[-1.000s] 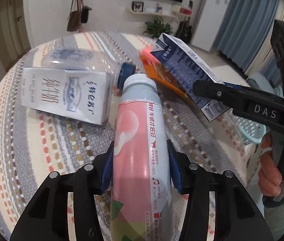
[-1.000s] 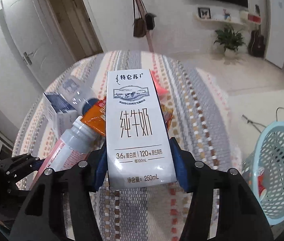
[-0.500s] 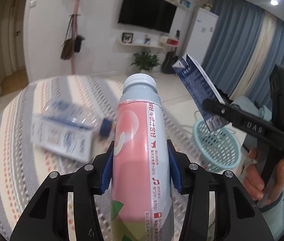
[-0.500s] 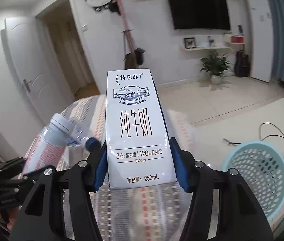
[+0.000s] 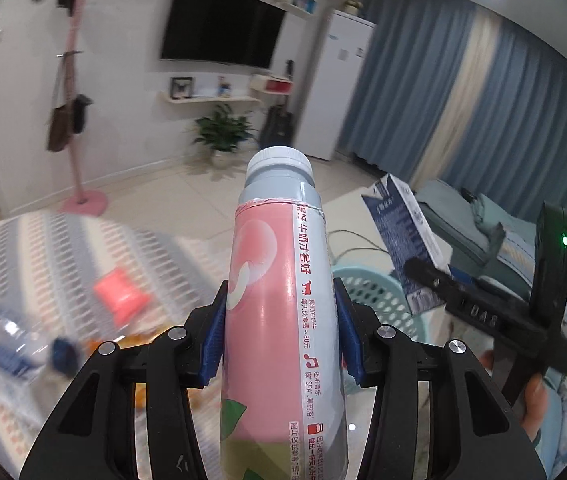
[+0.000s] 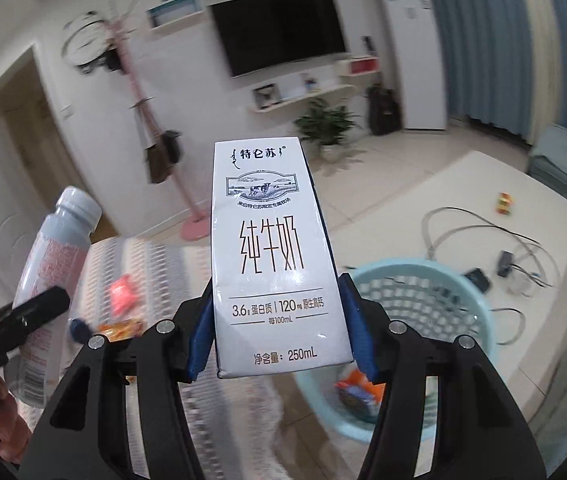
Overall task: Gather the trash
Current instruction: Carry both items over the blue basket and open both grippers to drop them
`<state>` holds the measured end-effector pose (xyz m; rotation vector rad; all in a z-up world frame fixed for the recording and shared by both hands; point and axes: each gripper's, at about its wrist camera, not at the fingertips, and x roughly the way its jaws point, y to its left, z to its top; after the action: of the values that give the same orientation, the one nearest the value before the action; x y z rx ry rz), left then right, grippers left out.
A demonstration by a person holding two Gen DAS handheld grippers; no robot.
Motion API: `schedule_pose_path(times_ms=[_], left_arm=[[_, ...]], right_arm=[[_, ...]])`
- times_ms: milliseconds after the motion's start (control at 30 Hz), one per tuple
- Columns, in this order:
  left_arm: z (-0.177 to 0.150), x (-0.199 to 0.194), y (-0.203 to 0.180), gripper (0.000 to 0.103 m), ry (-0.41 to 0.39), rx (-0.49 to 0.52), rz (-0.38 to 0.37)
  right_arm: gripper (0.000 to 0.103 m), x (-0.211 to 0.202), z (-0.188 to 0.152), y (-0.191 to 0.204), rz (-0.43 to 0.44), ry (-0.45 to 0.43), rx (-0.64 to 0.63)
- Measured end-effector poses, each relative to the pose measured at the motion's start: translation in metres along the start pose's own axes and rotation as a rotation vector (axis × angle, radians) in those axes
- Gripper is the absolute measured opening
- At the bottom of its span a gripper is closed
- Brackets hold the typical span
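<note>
My left gripper [image 5: 281,332] is shut on a pink drink bottle [image 5: 279,308] with a pale blue cap, held up off the table. My right gripper [image 6: 279,332] is shut on a white milk carton [image 6: 273,256] with dark lettering. The carton [image 5: 407,236] and right gripper also show at the right of the left wrist view, above a light blue plastic basket [image 5: 371,292]. From the right wrist, the basket [image 6: 435,304] stands on the floor to the lower right with some wrappers inside. The bottle [image 6: 53,268] appears at the left there.
A striped cloth covers the table [image 5: 43,256], which holds a pink wrapper [image 5: 121,292], an orange wrapper [image 6: 121,328] and a clear bottle with a blue cap [image 5: 15,340]. Cables [image 6: 483,236] lie on the cream floor mat. A pink coat stand [image 5: 77,120] rises behind the table.
Both grippers rose from the table and swung right toward the basket, carrying the bottle and the carton. The basket has come into view beneath them; the table's trash has slid left.
</note>
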<state>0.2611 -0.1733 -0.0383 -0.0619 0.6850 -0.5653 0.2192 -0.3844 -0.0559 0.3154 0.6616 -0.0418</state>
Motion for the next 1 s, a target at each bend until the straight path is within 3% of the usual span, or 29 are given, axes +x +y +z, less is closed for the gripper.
schedule_pose_path(times_ms=[233,533,667,767,833,1000], left_arm=[[0.011,0.067,-0.051,0.046,0.075,0.073,-0.103],[-0.018,0.162,-0.085,0.046,0.317,0.103,-0.213],[-0.032,0.19,-0.09,0.047,0.389,0.112,-0.2],[-0.036,0.194,-0.092,0.05,0.39,0.113,-0.191],[-0.034,0.191,-0.092,0.06,0.378,0.107,-0.194],[-0.031,0.179,-0.092,0.06,0.348,0.11,-0.188]], right_arm=[[0.054,0.018,-0.003,-0.058,-0.145,0.063,0.11],[0.054,0.049,-0.029,-0.12,-0.246,0.207,0.234],[0.054,0.058,-0.044,-0.135,-0.268,0.261,0.264],[0.055,0.062,-0.051,-0.143,-0.262,0.28,0.279],[0.055,0.059,-0.052,-0.147,-0.257,0.268,0.289],[0.055,0.051,-0.046,-0.143,-0.236,0.239,0.27]])
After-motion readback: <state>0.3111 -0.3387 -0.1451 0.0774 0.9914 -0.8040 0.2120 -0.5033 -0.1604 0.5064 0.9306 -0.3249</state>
